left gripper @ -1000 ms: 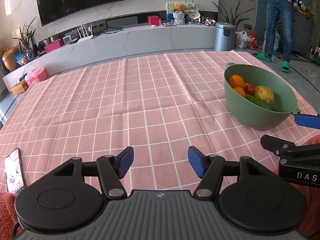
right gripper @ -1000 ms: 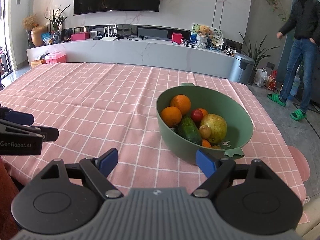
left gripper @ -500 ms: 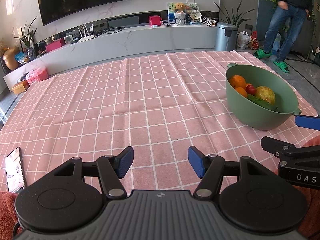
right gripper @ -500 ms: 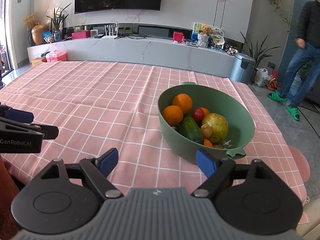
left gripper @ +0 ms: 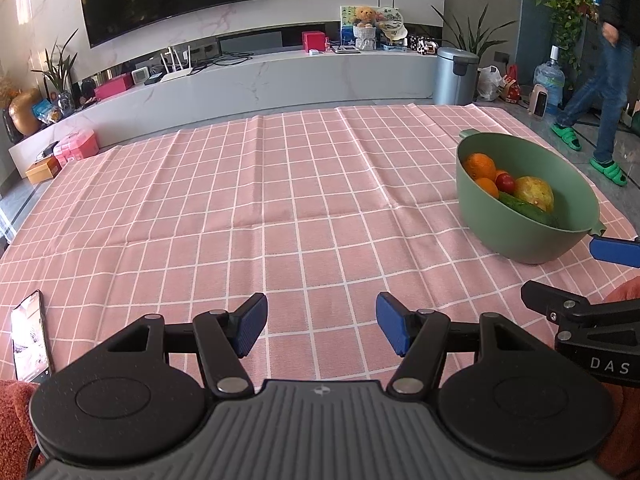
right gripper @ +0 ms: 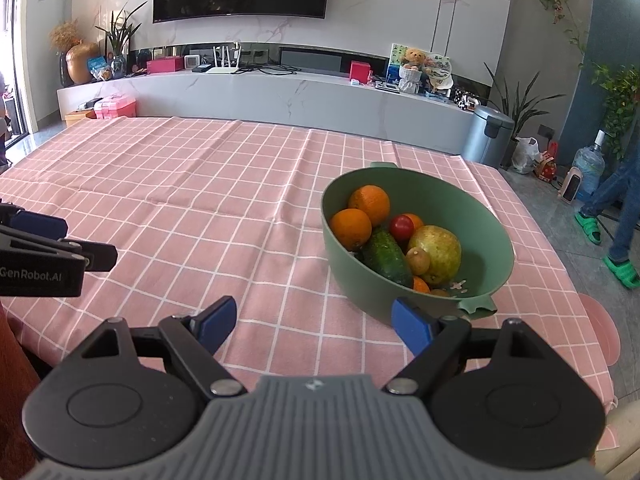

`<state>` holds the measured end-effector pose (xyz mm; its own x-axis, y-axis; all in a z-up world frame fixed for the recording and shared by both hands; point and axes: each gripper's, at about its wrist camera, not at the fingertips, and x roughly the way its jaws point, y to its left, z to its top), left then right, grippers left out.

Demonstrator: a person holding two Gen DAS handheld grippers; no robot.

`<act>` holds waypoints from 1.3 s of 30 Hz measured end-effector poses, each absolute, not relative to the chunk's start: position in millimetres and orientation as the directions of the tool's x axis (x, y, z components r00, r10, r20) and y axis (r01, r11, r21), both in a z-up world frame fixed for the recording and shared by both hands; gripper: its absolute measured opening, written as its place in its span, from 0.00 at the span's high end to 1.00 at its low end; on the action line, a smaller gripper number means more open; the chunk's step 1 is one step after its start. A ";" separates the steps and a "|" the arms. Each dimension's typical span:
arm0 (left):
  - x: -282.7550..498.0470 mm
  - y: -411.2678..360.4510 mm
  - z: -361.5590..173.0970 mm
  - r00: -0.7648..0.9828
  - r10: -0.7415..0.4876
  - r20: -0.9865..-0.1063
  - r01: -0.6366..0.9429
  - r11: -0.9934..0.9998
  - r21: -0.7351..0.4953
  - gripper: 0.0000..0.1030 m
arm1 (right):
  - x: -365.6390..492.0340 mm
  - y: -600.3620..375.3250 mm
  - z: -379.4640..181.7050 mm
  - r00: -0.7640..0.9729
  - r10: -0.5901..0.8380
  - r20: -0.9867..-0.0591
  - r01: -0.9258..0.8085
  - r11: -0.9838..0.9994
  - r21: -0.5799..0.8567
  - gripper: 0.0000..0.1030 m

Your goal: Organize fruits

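Fruit (right gripper: 394, 236) sits heaped in the green bowl (right gripper: 480, 216) at the tablecloth's right side — my right claw (right gripper: 314, 320) and left claw (left gripper: 320, 326) hang spread, empty; I should reach over the rim for a top orange (right gripper: 370, 204).

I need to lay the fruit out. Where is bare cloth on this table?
The checked tablecloth is bare from the green bowl across to the phone at the near left edge. It is crowded only inside the bowl, where the fruit is piled.
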<state>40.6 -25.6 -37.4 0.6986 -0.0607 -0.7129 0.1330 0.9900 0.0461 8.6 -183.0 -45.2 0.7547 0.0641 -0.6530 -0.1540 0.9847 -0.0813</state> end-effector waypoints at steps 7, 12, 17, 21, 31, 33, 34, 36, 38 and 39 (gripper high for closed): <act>40.6 -25.1 -36.7 0.699 -0.061 -0.713 0.132 0.990 0.044 0.29 | 8.8 -182.1 -45.5 0.753 0.066 -0.655 -0.158 0.984 -0.082 0.21; 40.7 -25.1 -36.9 0.699 -0.061 -0.713 0.131 0.990 0.044 0.29 | 9.1 -181.0 -46.4 0.749 0.069 -0.659 -0.164 0.983 -0.084 0.21; 40.6 -24.0 -36.2 0.699 -0.060 -0.713 0.129 0.991 0.044 0.29 | 9.1 -180.8 -46.7 0.749 0.070 -0.659 -0.165 0.983 -0.084 0.21; 40.6 -23.8 -36.3 0.697 -0.062 -0.715 0.131 0.991 0.041 0.29 | 9.1 -180.7 -46.7 0.749 0.070 -0.659 -0.166 0.983 -0.084 0.21; 40.7 -23.8 -35.7 0.700 -0.056 -0.712 0.128 0.991 0.048 0.29 | 8.6 -180.3 -47.7 0.747 0.071 -0.661 -0.169 0.982 -0.085 0.21; 40.8 -24.1 -35.7 0.700 -0.054 -0.712 0.127 0.991 0.050 0.29 | 8.4 -180.3 -48.1 0.746 0.072 -0.662 -0.170 0.982 -0.085 0.21; 41.0 -24.1 -35.7 0.700 -0.054 -0.712 0.128 0.990 0.051 0.29 | 8.2 -180.1 -48.8 0.746 0.072 -0.662 -0.171 0.982 -0.086 0.21; 40.5 -24.2 -35.4 0.702 -0.053 -0.711 0.127 0.991 0.052 0.29 | 7.6 -179.9 -49.8 0.745 0.073 -0.663 -0.173 0.981 -0.086 0.21; 40.3 -24.2 -35.5 0.701 -0.053 -0.711 0.127 0.991 0.051 0.29 | 7.9 -179.7 -49.7 0.745 0.072 -0.664 -0.172 0.981 -0.087 0.21; 40.3 -24.1 -35.4 0.702 -0.054 -0.710 0.127 0.991 0.050 0.29 | 8.1 -179.5 -50.3 0.744 0.072 -0.664 -0.173 0.981 -0.087 0.21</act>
